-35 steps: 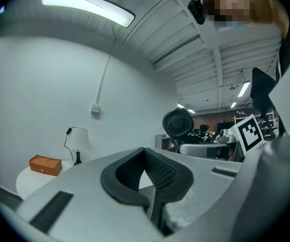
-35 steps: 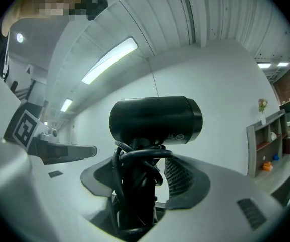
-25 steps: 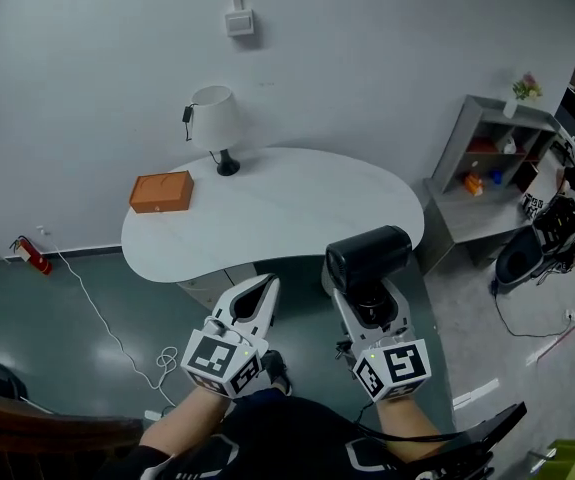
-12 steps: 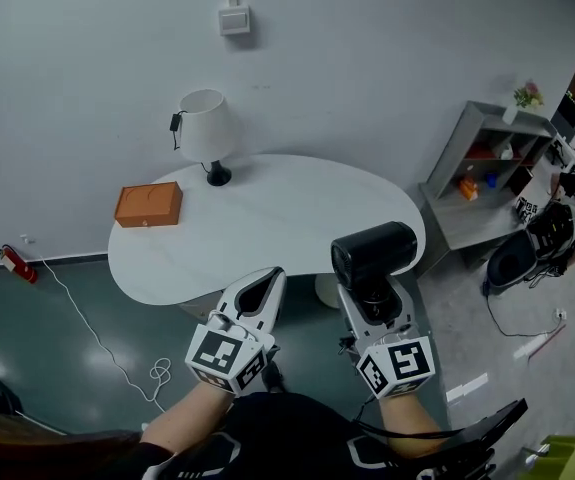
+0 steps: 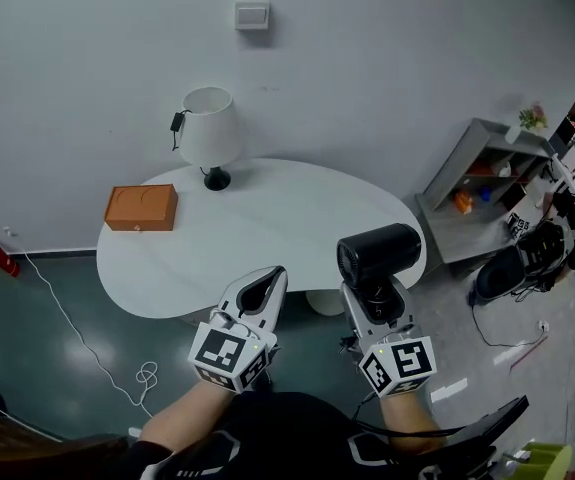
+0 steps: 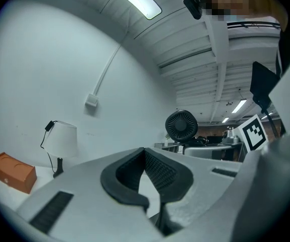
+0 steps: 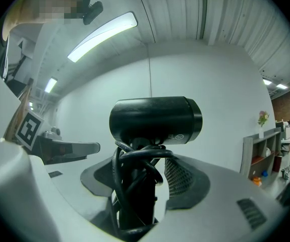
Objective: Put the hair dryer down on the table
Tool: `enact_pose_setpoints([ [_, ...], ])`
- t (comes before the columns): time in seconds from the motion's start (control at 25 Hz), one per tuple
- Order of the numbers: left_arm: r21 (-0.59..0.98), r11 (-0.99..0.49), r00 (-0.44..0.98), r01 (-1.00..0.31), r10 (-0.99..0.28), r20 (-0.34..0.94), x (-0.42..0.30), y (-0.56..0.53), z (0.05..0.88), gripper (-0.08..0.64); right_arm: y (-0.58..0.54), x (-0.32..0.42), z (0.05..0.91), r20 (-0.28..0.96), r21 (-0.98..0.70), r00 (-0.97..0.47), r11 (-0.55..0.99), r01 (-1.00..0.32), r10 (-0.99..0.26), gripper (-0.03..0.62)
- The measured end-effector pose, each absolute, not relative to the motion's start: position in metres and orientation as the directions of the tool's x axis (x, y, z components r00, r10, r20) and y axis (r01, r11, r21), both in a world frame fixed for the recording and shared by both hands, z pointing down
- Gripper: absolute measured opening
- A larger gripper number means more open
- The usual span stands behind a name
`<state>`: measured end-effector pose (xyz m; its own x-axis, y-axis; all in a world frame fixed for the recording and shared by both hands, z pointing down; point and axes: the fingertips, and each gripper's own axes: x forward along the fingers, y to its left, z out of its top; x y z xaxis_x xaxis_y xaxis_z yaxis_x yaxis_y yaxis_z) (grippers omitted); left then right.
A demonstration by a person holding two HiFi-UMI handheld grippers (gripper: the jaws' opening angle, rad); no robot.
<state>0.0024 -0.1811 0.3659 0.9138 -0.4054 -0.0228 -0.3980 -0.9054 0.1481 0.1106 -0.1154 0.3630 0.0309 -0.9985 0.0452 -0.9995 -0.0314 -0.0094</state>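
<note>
The black hair dryer (image 5: 379, 254) stands upright in my right gripper (image 5: 372, 296), whose jaws are shut on its handle, with the cord wound round the handle (image 7: 134, 185). Its barrel (image 7: 155, 121) lies crosswise above the jaws. In the head view it hangs over the near right edge of the white rounded table (image 5: 287, 218). My left gripper (image 5: 267, 280) is beside it on the left, shut and holding nothing, its tips (image 6: 145, 153) over the table's near edge. From the left gripper view the dryer's round grille (image 6: 181, 126) shows to the right.
A white lamp (image 5: 208, 133) and an orange box (image 5: 142, 208) stand at the table's far left. A grey shelf unit (image 5: 477, 168) is against the wall to the right, with a black chair (image 5: 522, 263) near it. A white cable (image 5: 97, 348) lies on the floor at left.
Both grippers have moved forward together toward the table, the dryer still held. Their tips now overlap the table's near edge instead of standing short of it.
</note>
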Motion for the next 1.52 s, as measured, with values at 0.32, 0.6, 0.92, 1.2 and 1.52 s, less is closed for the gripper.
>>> enact_pose_setpoints([
  [0.32, 0.147, -0.912, 0.92, -0.384, -0.391, -0.022, 0.009, -0.225, 0.369, 0.005, -0.159, 0.117, 0.364, 0.076, -0.003, 0.056, -0.056, -0.998, -0.996, 0.264],
  [0.6, 0.162, -0.897, 0.91, -0.411, -0.415, 0.013, 0.03, -0.255, 0.389, 0.005, -0.189, 0.15, 0.376, 0.096, -0.001, 0.09, -0.091, -0.996, -0.991, 0.264],
  [0.92, 0.147, -0.868, 0.88, -0.475, -0.47, 0.071, 0.067, -0.28, 0.41, 0.005, -0.238, 0.199, 0.401, 0.147, 0.002, 0.049, -0.049, -0.999, -0.988, 0.264],
  [1.2, 0.148, -0.845, 0.858, -0.513, -0.5, 0.121, 0.115, -0.295, 0.424, 0.005, -0.277, 0.255, 0.426, 0.206, -0.028, 0.019, -0.026, -0.999, -0.978, 0.264],
  [1.52, 0.204, -0.812, 0.836, -0.546, -0.512, 0.198, 0.156, -0.31, 0.455, 0.005, -0.313, 0.301, 0.455, 0.263, -0.048, -0.024, 0.012, -0.999, -0.964, 0.264],
])
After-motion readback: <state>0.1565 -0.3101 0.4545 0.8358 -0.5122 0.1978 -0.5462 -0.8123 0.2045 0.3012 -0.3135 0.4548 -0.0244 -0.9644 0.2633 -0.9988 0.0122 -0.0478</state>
